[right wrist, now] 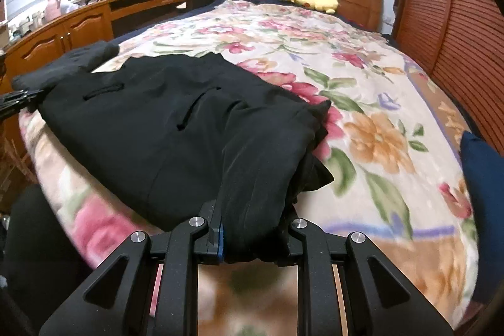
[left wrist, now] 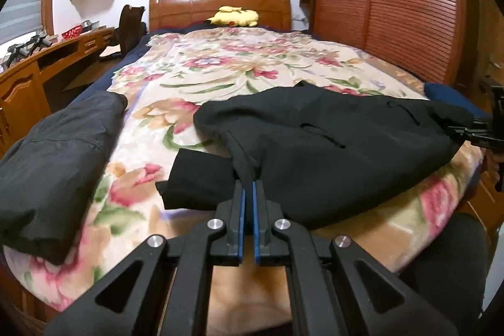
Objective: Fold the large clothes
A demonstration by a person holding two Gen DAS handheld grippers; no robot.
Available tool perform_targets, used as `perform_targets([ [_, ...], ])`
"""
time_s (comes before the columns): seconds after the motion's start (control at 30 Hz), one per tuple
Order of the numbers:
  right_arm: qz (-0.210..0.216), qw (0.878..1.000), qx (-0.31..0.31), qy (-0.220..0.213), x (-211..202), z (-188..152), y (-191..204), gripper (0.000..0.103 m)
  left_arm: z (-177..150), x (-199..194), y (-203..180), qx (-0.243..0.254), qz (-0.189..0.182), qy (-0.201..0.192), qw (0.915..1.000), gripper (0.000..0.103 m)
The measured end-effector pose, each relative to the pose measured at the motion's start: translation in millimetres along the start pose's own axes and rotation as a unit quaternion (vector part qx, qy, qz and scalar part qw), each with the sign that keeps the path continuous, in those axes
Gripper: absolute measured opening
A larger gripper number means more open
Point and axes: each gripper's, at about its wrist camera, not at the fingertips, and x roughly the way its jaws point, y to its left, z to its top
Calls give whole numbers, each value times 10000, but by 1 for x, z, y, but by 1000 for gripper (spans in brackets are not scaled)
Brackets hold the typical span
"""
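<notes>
Pinching a thin hem, the left gripper (left wrist: 249,188) has its fingers (left wrist: 241,203) pressed together on the near left corner of the black garment (left wrist: 315,140), blue pads nearly meeting. The right gripper (right wrist: 252,229) is clamped on a much thicker bunch of the same garment's opposite near edge, fingers (right wrist: 217,232) held a little apart by the bulk. The garment, dark with pocket slits, probably trousers or a jacket, stretches between the two sets of fingers and lies ahead of them on the floral blanket (left wrist: 220,68) of the bed. Holding both near corners likely keeps the edge taut for a fold away from the person. A second dark garment (left wrist: 53,153) sits left of the left fingers, apparently already folded. A yellow plush toy (left wrist: 233,16) lies far ahead by the headboard (left wrist: 217,2).
</notes>
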Motion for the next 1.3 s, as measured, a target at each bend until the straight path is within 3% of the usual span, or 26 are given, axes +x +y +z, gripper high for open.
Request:
perform_targets([
  [0.2,-79,9998,96,136,-5,-13,1,24,-13,3,-9,2,235,214,9995,0],
  [0.4,-549,9978,254,277,2,-20,5,46,-19,10,-10,-132,324,427,9985,3],
  [0.47,-718,9967,324,202,-5,-18,2,57,-21,10,-8,-201,306,504,9981,4],
  [0.53,-822,9957,399,120,-13,-16,-3,61,-24,9,-7,-222,308,539,9978,6],
  [0.8,-1615,9845,79,-673,-40,6,15,63,-40,10,-3,-285,382,637,9968,21],
  [1.03,-1086,9904,-136,-847,-30,30,46,63,-45,14,-3,-417,538,608,9958,28],
  [1.3,-232,9981,-103,-555,19,38,82,63,-47,20,-3,-468,756,676,9937,36],
])
